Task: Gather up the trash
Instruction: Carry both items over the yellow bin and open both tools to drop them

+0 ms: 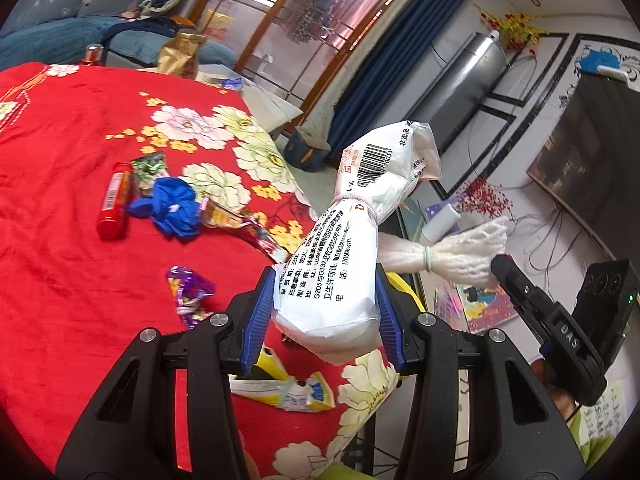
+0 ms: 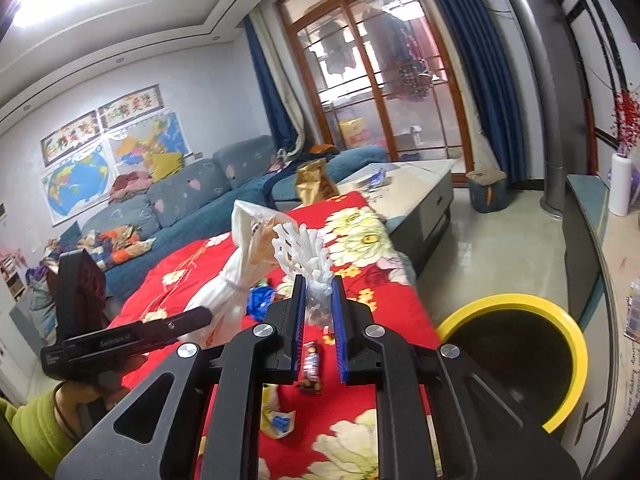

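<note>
My left gripper (image 1: 326, 304) is shut on a white printed plastic bag (image 1: 340, 248) tied with a band, held above the edge of the red floral table (image 1: 60, 160). The bag also shows in the right wrist view (image 2: 236, 276). My right gripper (image 2: 318, 312) is shut on a white foam net sleeve (image 2: 304, 256), which shows in the left wrist view (image 1: 460, 252) too. A yellow-rimmed trash bin (image 2: 516, 356) stands right of the table. On the table lie a red tube (image 1: 114, 200), a blue crumpled wrapper (image 1: 174, 204), a purple wrapper (image 1: 190, 292) and a yellow-white wrapper (image 1: 288, 392).
A brown candy wrapper (image 2: 312, 368) lies on the cloth under my right gripper. A gold bag (image 1: 180, 56) stands at the table's far side. A grey coffee table (image 2: 412, 188), a blue sofa (image 2: 180, 200) and a counter (image 2: 592, 240) surround the area.
</note>
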`<state>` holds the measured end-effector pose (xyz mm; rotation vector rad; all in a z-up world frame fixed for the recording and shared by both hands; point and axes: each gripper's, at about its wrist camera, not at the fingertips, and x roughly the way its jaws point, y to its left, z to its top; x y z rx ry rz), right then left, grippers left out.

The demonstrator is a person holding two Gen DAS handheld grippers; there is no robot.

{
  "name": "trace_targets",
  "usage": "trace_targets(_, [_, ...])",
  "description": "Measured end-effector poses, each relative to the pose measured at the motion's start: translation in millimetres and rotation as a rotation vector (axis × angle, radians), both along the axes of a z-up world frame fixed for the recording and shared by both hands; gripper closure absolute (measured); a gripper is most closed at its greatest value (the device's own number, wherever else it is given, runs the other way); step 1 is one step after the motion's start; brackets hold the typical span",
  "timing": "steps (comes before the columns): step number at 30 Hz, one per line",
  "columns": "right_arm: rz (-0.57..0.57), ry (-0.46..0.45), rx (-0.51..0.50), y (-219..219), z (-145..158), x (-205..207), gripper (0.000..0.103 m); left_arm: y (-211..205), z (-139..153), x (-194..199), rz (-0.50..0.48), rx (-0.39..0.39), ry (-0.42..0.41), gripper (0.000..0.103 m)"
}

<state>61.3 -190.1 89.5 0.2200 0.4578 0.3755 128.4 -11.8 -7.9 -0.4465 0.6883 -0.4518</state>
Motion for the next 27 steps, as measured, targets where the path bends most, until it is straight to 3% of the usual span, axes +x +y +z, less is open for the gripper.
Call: trace_targets(27, [-0.331, 0.012, 0.050, -108, -38, 7, 0.090, -119, -9, 13, -0.231, 0.120, 0.000, 0.064])
